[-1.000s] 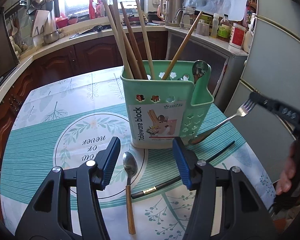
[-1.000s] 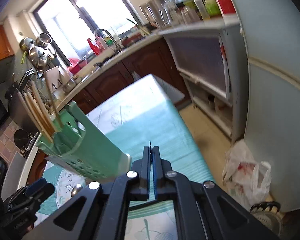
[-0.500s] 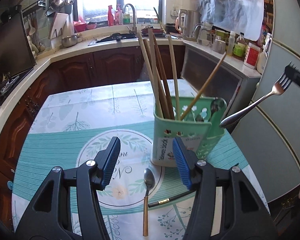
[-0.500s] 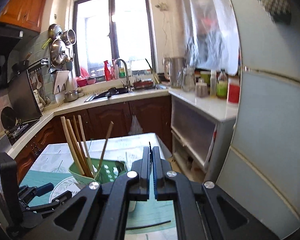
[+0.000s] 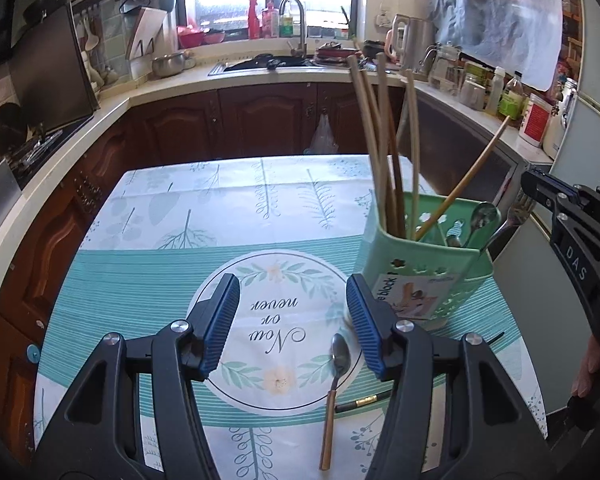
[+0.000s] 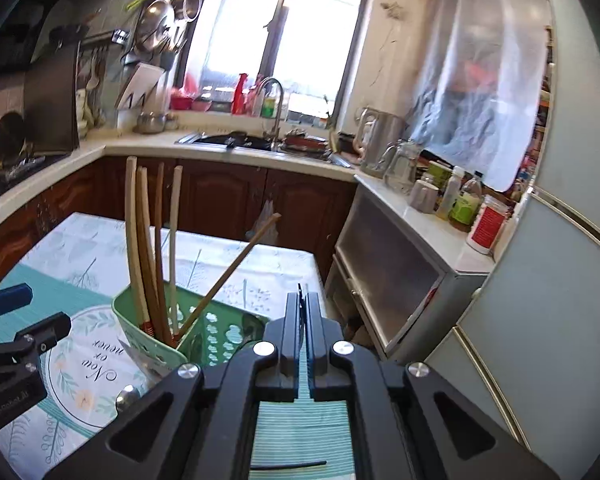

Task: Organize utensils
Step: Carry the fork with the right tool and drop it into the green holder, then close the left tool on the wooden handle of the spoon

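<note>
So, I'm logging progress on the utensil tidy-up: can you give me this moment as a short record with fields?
left claw: open, empty, above the tablecloth
right claw: shut on fork, tines up, handle end at the green holder rim
in holder: wooden chopsticks, steel spoon
left on tablecloth: gold-handled spoon, black chopstick
</note>
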Available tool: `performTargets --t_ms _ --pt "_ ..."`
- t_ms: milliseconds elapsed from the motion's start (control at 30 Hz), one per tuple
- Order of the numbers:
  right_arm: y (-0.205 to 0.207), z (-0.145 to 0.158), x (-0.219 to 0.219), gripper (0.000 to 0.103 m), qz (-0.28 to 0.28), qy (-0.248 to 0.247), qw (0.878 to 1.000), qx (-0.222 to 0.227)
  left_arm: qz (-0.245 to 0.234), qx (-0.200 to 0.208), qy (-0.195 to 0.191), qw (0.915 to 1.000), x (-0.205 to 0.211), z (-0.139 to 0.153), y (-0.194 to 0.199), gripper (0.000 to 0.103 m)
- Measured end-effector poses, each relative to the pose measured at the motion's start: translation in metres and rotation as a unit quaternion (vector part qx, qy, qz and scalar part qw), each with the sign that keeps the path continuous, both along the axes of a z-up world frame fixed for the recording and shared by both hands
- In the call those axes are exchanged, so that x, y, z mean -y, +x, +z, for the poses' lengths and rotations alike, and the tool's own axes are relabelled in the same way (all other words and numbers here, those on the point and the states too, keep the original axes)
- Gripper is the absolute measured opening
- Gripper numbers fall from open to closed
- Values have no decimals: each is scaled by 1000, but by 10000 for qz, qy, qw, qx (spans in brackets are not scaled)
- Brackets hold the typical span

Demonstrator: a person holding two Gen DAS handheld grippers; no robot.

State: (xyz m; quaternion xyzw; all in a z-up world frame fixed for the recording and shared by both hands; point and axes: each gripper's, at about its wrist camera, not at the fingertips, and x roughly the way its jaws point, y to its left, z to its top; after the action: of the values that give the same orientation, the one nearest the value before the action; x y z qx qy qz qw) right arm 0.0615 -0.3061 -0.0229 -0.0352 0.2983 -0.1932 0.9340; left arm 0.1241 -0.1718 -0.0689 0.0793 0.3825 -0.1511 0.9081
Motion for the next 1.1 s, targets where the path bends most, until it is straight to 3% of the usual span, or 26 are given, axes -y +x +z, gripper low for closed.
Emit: performTargets --t_ms 133,233,433,733,967,1100 --pt "18 -5 -13 4 214 -113 9995 -205 55 -120 46 9999 -4 -7 5 53" --pt "30 -5 -15 8 432 164 9985 -277 99 -294 41 9995 -7 -12 12 53" --pt "28 12 -18 19 599 502 9968 189 68 -664 49 9978 -12 -28 23 53" --pt "5 18 -18 19 723 939 9922 388 -228 -1172 166 9927 0 -60 26 53" --pt "-13 -1 -11 19 731 1500 9857 251 -337 -1567 72 9870 3 -88 31 53" --pt "-19 -28 -6 20 654 1796 9815 73 -410 -1853 -30 9818 2 -106 37 53"
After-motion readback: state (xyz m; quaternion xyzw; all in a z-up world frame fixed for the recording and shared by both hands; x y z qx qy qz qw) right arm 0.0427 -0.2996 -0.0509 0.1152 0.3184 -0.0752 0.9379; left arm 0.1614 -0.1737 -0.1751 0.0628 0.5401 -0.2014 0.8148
